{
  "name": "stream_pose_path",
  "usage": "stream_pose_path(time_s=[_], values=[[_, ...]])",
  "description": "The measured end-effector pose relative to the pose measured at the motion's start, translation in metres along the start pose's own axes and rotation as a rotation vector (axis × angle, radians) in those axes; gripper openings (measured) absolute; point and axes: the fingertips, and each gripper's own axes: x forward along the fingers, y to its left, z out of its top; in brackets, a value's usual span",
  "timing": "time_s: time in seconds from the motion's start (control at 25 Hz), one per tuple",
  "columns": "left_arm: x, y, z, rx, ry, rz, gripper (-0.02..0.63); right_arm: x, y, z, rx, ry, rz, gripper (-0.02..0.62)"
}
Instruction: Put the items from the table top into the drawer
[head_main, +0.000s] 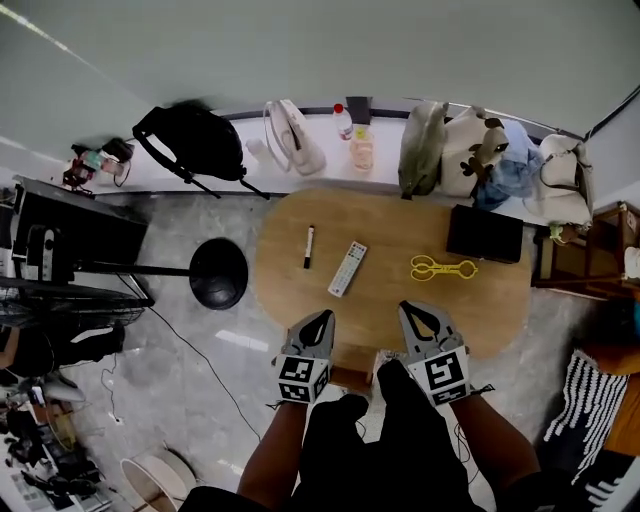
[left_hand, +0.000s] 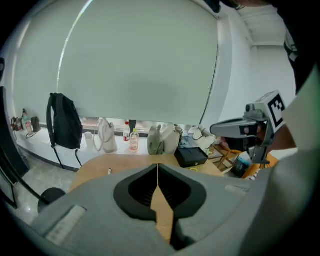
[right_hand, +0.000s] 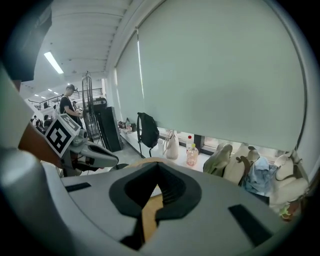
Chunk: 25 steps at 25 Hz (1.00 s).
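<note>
On the oval wooden table (head_main: 500, 310) lie a black marker pen (head_main: 308, 246), a white remote (head_main: 347, 268), a yellow pair of scissors (head_main: 442, 268) and a black box (head_main: 485, 233). My left gripper (head_main: 322, 319) hangs over the table's near edge, shut and empty, below the remote. Beside it my right gripper (head_main: 411, 309) is also shut and empty, below the scissors. A wooden piece (head_main: 348, 378), perhaps the drawer front, shows under the near edge between my arms. The left gripper view has its jaws (left_hand: 158, 165) closed, the pen (left_hand: 109, 171), the box (left_hand: 190, 156) and the right gripper (left_hand: 240, 129). The right gripper (right_hand: 159, 164) sees the left gripper (right_hand: 95, 155).
A white ledge (head_main: 330, 165) behind the table carries a black backpack (head_main: 195, 138), several bags (head_main: 455, 150) and two bottles (head_main: 360, 148). A round black stand base (head_main: 218, 273) sits on the floor left of the table. A wooden shelf (head_main: 585, 262) stands at the right.
</note>
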Motion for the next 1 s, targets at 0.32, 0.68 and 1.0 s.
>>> stream_pose_path(time_s=[0.32,0.68,1.0], values=[[0.076,0.020,-0.016,0.121,0.008,-0.022,0.020,0.037,-0.005,-0.038,0.020,0.026,-0.038,0.000],[0.145,0.043,-0.062,0.103,0.063,-0.043,0.053,0.071,-0.008,-0.080,0.084,0.048,-0.105,0.000],[0.203,0.059,-0.117,0.203,0.215,-0.091,0.270,0.096,-0.001,-0.106,0.018,0.070,-0.046,0.000]])
